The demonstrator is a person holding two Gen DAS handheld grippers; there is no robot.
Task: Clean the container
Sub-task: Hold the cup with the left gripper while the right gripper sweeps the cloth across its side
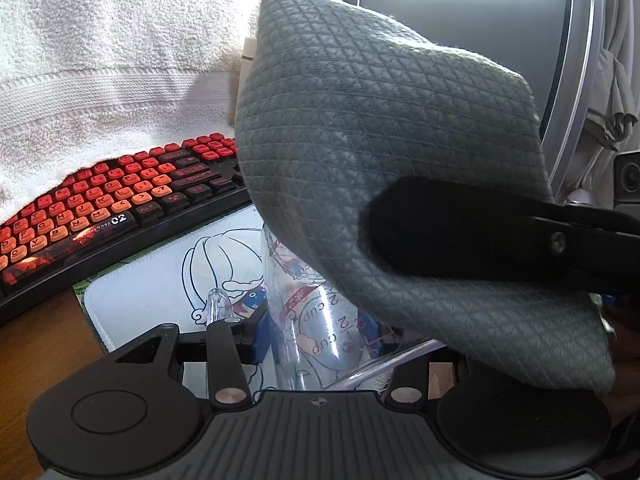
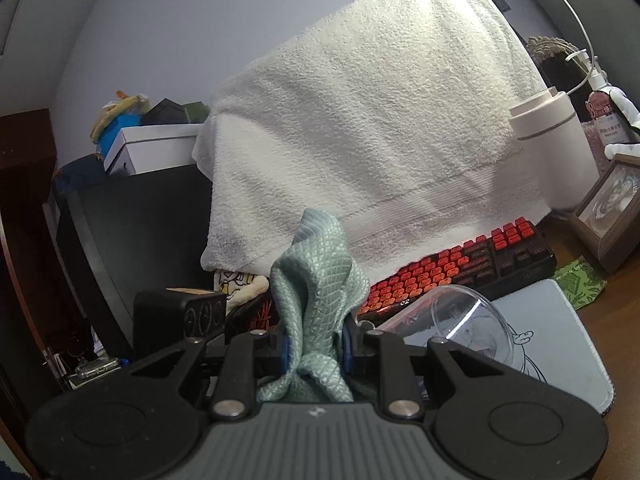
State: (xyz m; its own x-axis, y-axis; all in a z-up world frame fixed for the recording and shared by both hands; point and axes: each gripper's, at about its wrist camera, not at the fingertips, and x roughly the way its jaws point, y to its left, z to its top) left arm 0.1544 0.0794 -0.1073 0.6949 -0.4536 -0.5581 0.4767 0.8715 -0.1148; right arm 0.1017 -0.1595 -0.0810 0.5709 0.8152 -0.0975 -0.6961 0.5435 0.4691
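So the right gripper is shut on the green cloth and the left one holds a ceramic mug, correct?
Not quite. The left gripper holds a clear plastic measuring cup, not a ceramic mug; the left wrist view shows its printed cup markings. The right gripper is indeed shut on the green cloth.

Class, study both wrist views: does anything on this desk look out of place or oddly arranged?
Yes: a white towel is draped over something behind the keyboard, hiding it, and the clear measuring cup is tipped sideways rather than upright.
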